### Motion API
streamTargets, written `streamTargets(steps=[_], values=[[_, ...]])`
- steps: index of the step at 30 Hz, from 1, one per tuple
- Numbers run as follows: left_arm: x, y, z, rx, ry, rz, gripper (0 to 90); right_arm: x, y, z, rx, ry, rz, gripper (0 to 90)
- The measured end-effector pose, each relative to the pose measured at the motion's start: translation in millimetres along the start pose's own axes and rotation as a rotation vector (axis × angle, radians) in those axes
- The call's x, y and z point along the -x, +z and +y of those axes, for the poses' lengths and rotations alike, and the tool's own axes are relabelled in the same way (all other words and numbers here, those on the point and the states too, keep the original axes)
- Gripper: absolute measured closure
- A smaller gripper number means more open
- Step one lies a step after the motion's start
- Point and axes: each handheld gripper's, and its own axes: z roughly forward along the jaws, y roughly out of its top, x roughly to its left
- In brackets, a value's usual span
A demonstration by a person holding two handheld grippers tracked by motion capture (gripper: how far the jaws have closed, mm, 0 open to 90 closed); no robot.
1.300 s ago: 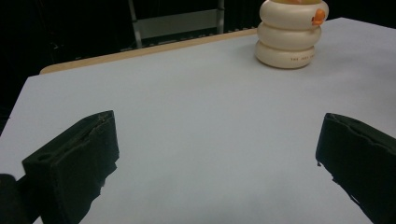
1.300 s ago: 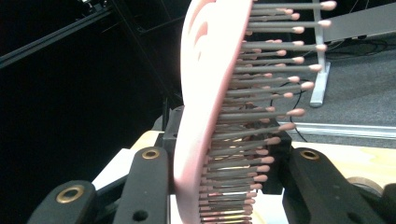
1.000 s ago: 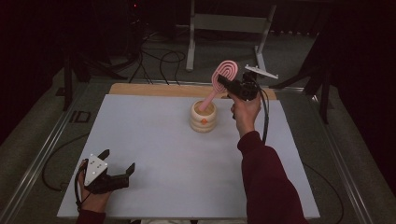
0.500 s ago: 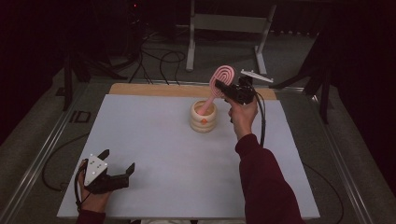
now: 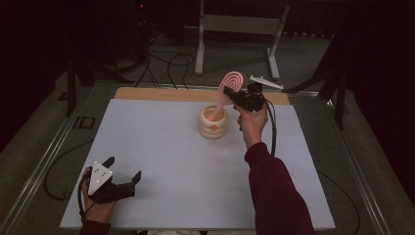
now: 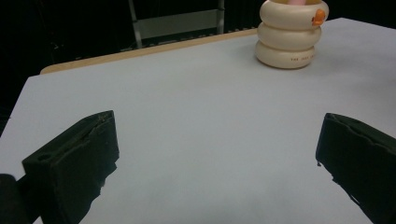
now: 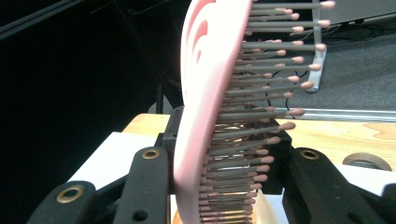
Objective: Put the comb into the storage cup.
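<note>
Hairbrush: pink, oval head with grey bristles tipped in pink. You hold it in your right gripper, raised above the far half of the table, at roughly 1 o'clock from the table's centre in the high view. Its handle slants down toward 7 o'clock into the mouth of the cream cup, a ribbed cup of three stacked rings with a small orange mark on its side. Whether the handle tip touches the cup's inside cannot be told.

Right gripper state: the jaws are clamped on the hairbrush head. In the right gripper view the hairbrush stands edge-on between the two black jaws, its pink back facing 9 o'clock and its bristles pointing to 3 o'clock; the right gripper presses it from both sides.

Left gripper: your left hand rests it on the near left corner of the table, at about 7 o'clock from the centre, well apart from the cup. Its jaws are spread wide with nothing between them. In the left gripper view the left gripper faces bare table surface, and the cup stands at 1 o'clock, far off, with a pink handle visible in its mouth.

A wooden board lies along the table's far edge, at 12 o'clock.
</note>
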Motion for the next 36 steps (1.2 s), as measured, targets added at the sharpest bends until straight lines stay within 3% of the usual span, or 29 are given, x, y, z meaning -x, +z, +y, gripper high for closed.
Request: streamTargets(steps=[36], values=[[-0.1, -0.5, 0.0, 0.005, 0.000, -0.001, 0.0, 2.5, 10.1, -17.0, -0.003, 0.011, -0.021, 63.9]])
